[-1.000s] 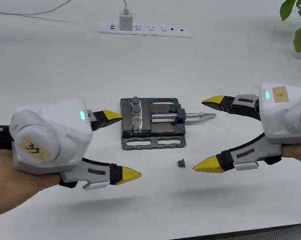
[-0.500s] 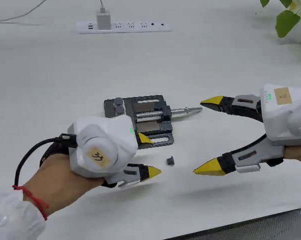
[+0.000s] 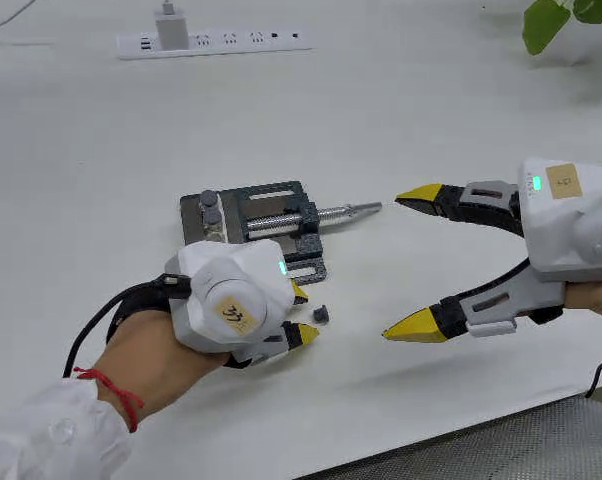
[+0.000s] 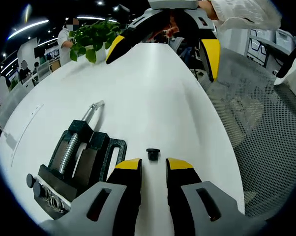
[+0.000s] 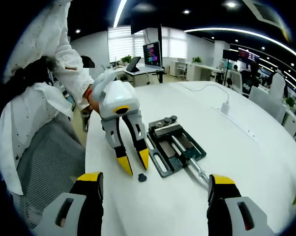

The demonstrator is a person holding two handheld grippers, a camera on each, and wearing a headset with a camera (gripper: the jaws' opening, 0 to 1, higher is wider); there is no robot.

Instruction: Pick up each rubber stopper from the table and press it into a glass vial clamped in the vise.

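A small dark rubber stopper [image 3: 321,314] lies on the white table just in front of the black vise [image 3: 281,215]. My left gripper [image 3: 303,313] is low over the table, open to a narrow gap, its yellow tips right beside the stopper [image 4: 152,153], which sits just ahead of the gap in the left gripper view. Two glass vials [image 3: 211,208] with grey stoppers stand clamped at the vise's left end. My right gripper [image 3: 412,260] hovers wide open to the right, holding nothing. Its view shows the left gripper [image 5: 134,163], stopper [image 5: 142,177] and vise [image 5: 175,145].
The vise's screw handle [image 3: 346,210] sticks out toward the right gripper. A white power strip [image 3: 216,42] lies at the table's far edge, with plant leaves [image 3: 561,20] at the far right. The table's front edge and a mesh chair [image 3: 541,440] are near.
My left gripper has moved right and forward to the stopper, and its jaws have narrowed. The right gripper has stayed where it was, wide open. The head camera has shifted.
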